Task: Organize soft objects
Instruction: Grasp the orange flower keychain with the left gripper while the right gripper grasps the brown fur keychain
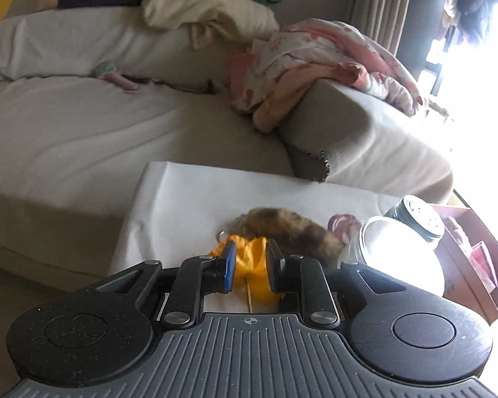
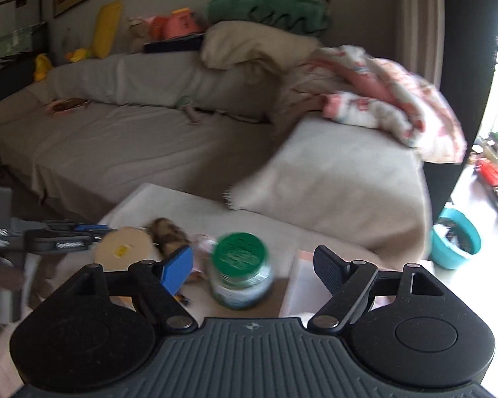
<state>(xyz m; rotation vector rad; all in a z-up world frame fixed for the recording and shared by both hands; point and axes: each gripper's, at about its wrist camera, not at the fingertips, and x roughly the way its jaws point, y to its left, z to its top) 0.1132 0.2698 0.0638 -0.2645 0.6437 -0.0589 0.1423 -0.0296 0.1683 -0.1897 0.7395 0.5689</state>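
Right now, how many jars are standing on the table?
2: a green-lidded jar near the front middle, and a pale-lidded jar to its left beside the furry tail. Others may be hidden.

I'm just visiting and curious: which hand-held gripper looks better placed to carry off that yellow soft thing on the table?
Left. The left hand-held gripper already has its jaws around the yellow soft thing. The right hand-held gripper is wide open, facing a green-lidded jar instead.

Crumpled yellow soft item (image 1: 250, 265) on the white-covered table, brown striped furry tail (image 1: 289, 229) lying just behind it
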